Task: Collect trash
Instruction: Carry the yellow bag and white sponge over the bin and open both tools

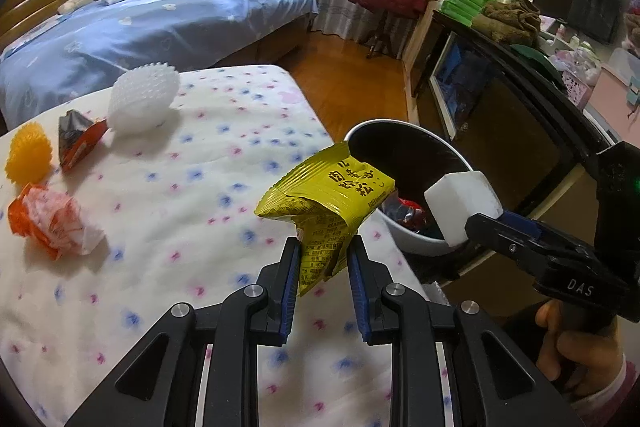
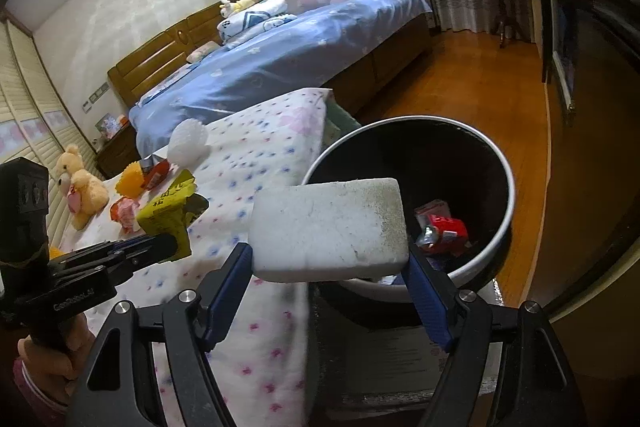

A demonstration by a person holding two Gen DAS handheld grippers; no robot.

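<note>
Flowered bedding (image 1: 192, 187) spreads under my rig; my left gripper (image 1: 322, 259) pinches a yellow wrapper (image 1: 320, 199) near the bin (image 2: 502, 171), my right gripper (image 2: 328, 267) clamps a white foam block (image 2: 328, 227) over its rim

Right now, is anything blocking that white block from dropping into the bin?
Nothing visible does. The white foam block, held in the right tool, is at the rim of the open bin, which holds only some wrappers.
</note>
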